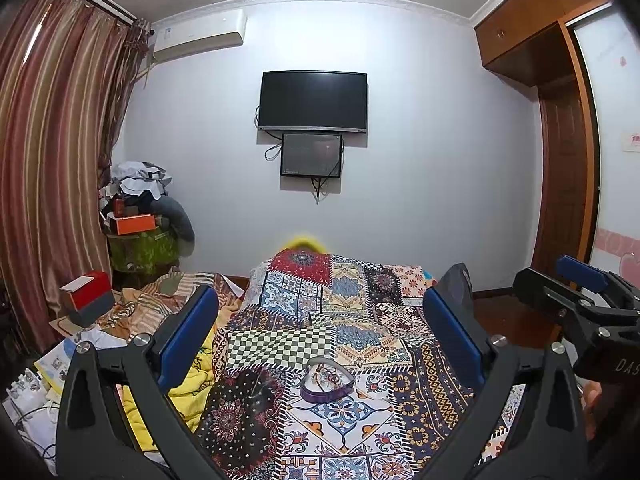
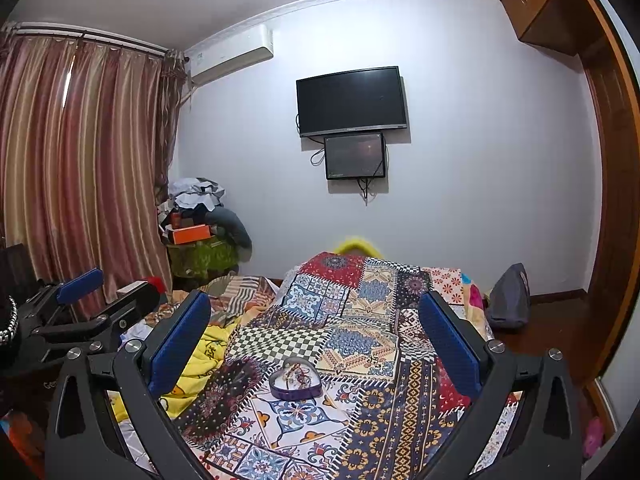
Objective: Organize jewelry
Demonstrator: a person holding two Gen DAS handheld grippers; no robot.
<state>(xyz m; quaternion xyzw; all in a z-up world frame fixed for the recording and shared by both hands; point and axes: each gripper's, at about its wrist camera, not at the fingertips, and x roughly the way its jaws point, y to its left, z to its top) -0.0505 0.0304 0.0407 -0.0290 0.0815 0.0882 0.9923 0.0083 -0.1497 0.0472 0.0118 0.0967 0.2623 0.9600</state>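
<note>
Above a patchwork bedspread (image 1: 352, 416), both grippers spread wide, gripping nothing.
Left gripper (image 1: 320, 332) and right gripper (image 2: 316, 332) raised side by side, apart from the heart-shaped purple jewelry box (image 1: 327, 380) resting open on the bedspread, small jewelry pieces (image 2: 298, 376) tangled inside, too small to tell apart.

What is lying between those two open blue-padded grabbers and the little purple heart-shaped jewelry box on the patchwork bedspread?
Nothing visible. The purple heart-shaped box sits alone on the patchwork bedspread, with only bare fabric between it and the left gripper and right gripper, both open.
</note>
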